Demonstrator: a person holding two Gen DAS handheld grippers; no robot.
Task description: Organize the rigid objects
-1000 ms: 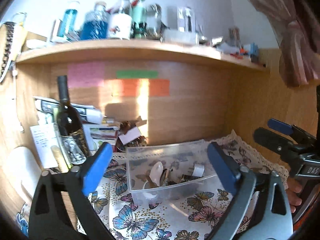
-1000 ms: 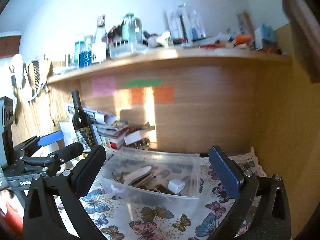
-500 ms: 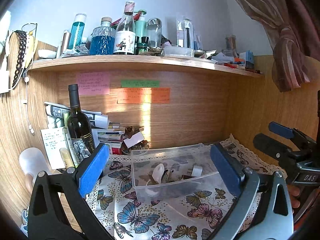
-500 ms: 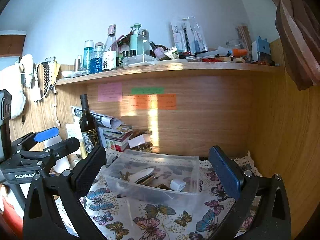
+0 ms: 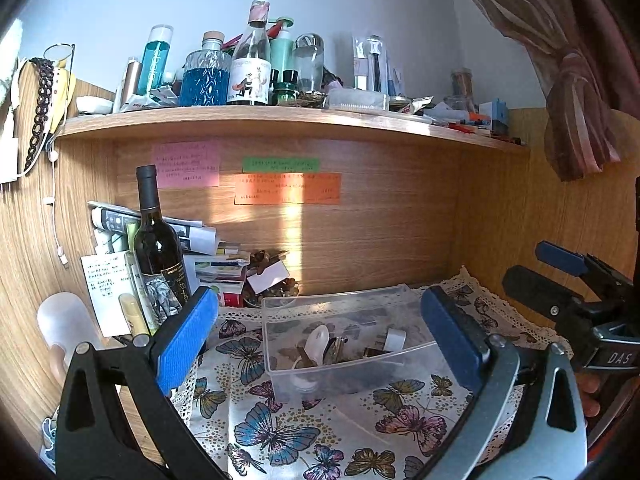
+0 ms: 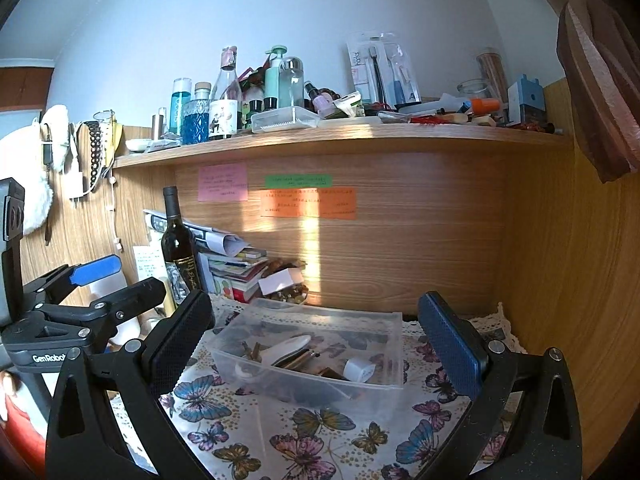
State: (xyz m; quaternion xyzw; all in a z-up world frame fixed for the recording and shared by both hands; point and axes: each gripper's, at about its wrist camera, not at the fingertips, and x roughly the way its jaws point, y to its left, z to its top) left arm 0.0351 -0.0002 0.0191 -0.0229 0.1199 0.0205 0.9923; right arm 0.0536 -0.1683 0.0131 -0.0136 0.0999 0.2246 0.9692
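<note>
Clear plastic bin point(image 6: 312, 344) sits near wine bottle point(image 6: 178, 248).

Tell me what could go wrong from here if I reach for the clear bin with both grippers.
1. The wine bottle stands upright just left of the clear bin; a swing of the left hand-held gripper could topple it.
2. The bin sits on the butterfly cloth; pushing it may drag or bunch the cloth.
3. Small loose items lie in the open bin; tilting it could spill them. The right hand-held gripper is also open and holds nothing.
</note>
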